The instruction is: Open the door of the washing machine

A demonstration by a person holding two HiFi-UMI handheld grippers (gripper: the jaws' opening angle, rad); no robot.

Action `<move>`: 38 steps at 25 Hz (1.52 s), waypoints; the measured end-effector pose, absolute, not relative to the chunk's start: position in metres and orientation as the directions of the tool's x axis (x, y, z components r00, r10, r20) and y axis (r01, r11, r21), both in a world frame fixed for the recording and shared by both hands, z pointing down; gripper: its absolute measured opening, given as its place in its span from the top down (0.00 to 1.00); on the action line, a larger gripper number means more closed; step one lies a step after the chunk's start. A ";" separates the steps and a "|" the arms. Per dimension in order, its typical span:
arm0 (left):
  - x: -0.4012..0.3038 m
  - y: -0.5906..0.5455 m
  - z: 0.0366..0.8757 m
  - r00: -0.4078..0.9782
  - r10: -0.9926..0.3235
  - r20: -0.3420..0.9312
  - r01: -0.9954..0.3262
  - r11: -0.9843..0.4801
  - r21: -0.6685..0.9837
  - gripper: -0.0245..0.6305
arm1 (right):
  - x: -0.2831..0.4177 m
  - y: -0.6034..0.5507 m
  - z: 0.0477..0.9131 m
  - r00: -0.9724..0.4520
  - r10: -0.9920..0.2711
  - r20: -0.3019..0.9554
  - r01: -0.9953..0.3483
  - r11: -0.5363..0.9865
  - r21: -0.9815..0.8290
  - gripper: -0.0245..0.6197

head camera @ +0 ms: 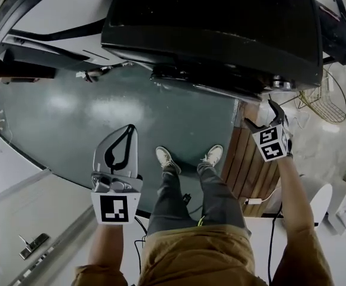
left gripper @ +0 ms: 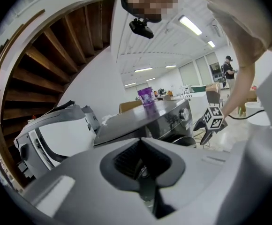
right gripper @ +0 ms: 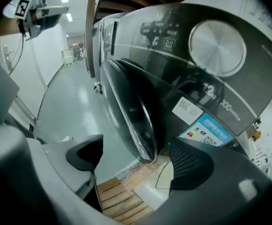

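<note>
Glossy black metal makes up the washing machine [head camera: 221, 34], boxy and smooth-topped, with a round brushed-silver dial [right gripper: 218, 41] on its front panel. Its door [right gripper: 131, 111] is a dark, domed disc of glass that bulges out from the front. A pale wooden slatted platform [head camera: 247, 165] lies beside the teal floor [head camera: 101, 112]. The right gripper [right gripper: 137, 159] is close to the door, its grey jaws spread wide and holding nothing; the door's lower rim sits just ahead of the gap between them. The left gripper [left gripper: 143, 172] hangs well apart from the machine, its jaws pressed together, empty.
</note>
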State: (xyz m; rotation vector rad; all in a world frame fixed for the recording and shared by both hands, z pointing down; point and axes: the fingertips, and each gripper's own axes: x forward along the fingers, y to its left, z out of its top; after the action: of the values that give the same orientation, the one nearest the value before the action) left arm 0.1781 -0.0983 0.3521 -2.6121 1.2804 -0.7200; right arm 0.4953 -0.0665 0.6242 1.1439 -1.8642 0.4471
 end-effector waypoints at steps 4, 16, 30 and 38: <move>0.176 -0.094 0.371 0.515 -0.771 0.374 -0.703 -0.630 -0.331 0.87 | 0.502 -0.081 0.652 -0.157 -0.526 0.836 -0.845 0.510 0.162 0.28; 0.157 -0.086 0.393 0.501 -0.761 0.412 -0.701 -0.636 -0.323 0.87 | 0.501 -0.104 0.680 -0.072 -0.530 0.845 -0.797 0.541 0.271 0.47; 0.146 -0.071 0.411 0.513 -0.741 0.432 -0.706 -0.651 -0.279 0.87 | 0.514 -0.106 0.690 0.085 -0.494 0.866 -0.663 0.620 0.419 0.70; 0.152 -0.063 0.412 0.516 -0.738 0.434 -0.706 -0.654 -0.271 0.87 | 0.513 -0.102 0.690 0.065 -0.492 0.868 -0.650 0.639 0.411 0.72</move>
State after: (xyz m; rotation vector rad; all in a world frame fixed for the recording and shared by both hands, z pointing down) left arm 0.1521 -0.0631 0.4122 -2.6825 1.2794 -0.8138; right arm 0.5129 -0.1019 0.6896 0.9736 -1.5793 0.1531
